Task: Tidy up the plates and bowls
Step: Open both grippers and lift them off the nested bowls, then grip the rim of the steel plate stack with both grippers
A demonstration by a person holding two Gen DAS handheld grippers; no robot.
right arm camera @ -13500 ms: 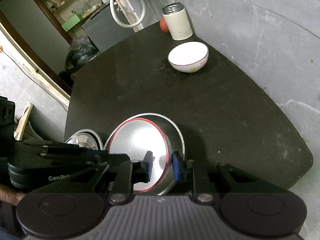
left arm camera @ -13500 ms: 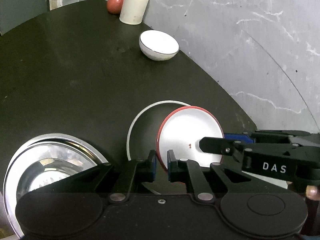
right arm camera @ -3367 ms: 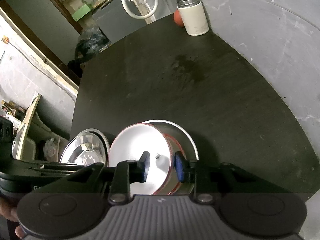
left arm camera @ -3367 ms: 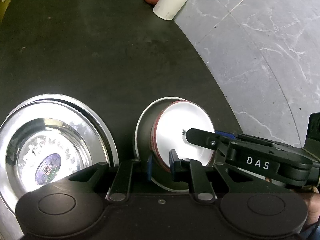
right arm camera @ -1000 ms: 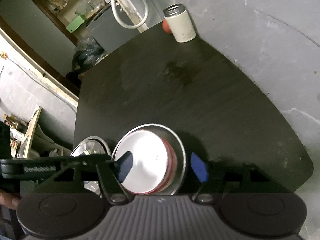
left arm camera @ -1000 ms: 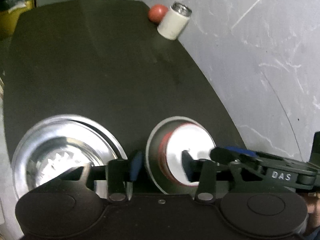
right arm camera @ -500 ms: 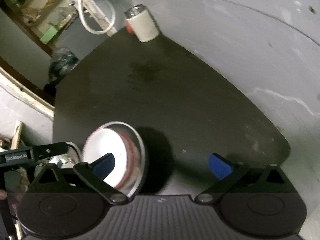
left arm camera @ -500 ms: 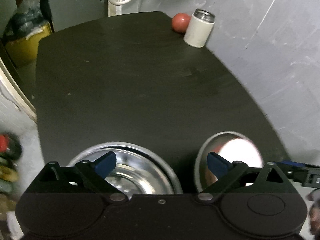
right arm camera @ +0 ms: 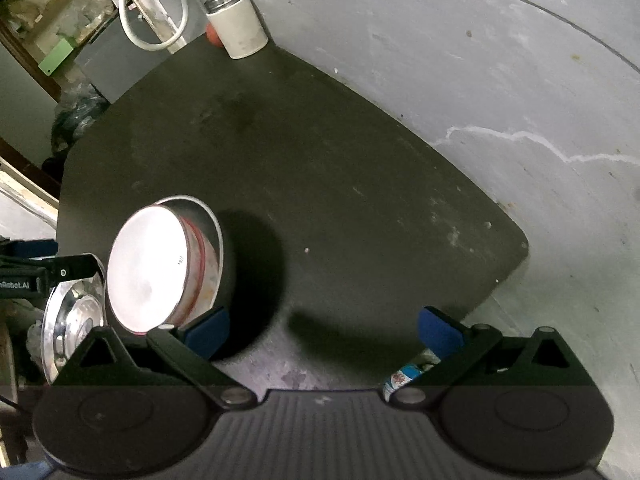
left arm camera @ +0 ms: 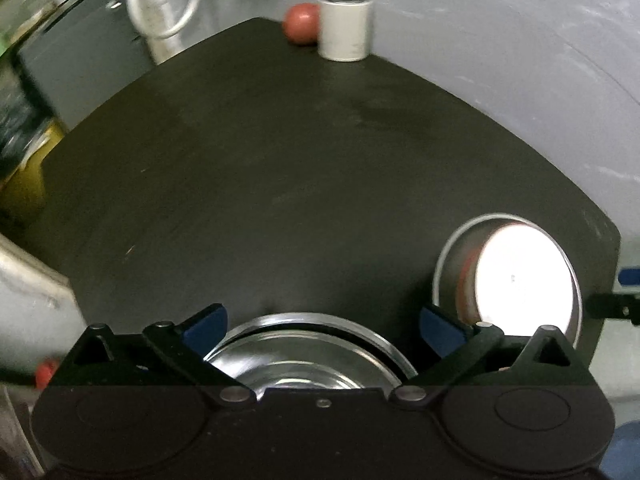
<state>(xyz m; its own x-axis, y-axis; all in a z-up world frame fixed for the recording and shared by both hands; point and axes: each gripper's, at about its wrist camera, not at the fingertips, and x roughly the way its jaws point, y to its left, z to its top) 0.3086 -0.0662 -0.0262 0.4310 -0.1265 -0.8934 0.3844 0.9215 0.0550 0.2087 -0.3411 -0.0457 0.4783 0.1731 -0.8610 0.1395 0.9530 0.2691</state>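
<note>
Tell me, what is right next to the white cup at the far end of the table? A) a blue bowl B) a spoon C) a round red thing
C: a round red thing sits beside the white cup at the table's far edge, peeking from behind it in the right wrist view.

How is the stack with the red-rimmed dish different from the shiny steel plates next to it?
The stack of dishes shows a matte white face and a red rim, nested in a white-rimmed plate; the steel plates are bare mirror-like metal. The stack stands taller; the steel plates lie flatter and look wider. Both rest on the dark table near its front edge, with neither gripper touching them.
</note>
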